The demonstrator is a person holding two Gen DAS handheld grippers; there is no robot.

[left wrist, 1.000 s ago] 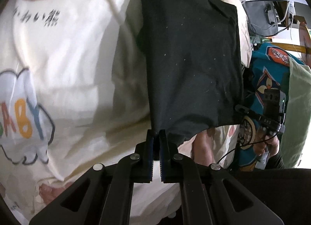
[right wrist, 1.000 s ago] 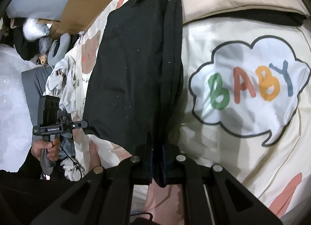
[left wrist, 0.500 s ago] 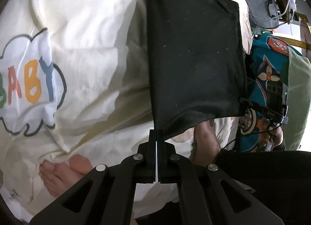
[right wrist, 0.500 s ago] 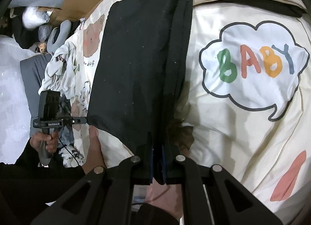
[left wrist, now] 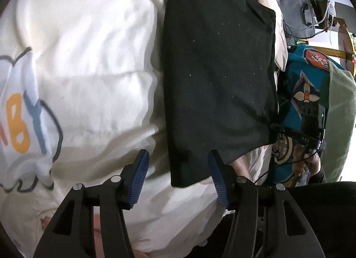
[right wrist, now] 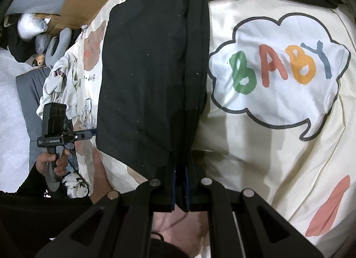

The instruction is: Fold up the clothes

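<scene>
My left gripper point(left wrist: 176, 157) fingers just opened, spread, black garment point(left wrist: 218, 68) corner loose between. My right gripper point(right wrist: 180, 166) fingers pinch its other corner. Garment folded, lies on cream BABY blanket point(right wrist: 278, 75).

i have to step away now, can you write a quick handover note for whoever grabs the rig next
Left claw: open, jaws have just been opening; the near corner of the black garment lies between the pads, not pinched.
Right claw: shut on the garment's other near corner.
Garment: folded into a long strip, lying on the cream BABY-print bedding. A grey-and-white garment lies heaped at the bedding's edge.
Done: long fold laid down, left side let go.
Left: release the right corner, probably fold the strip across and smooth it, then the other clothes.
</scene>
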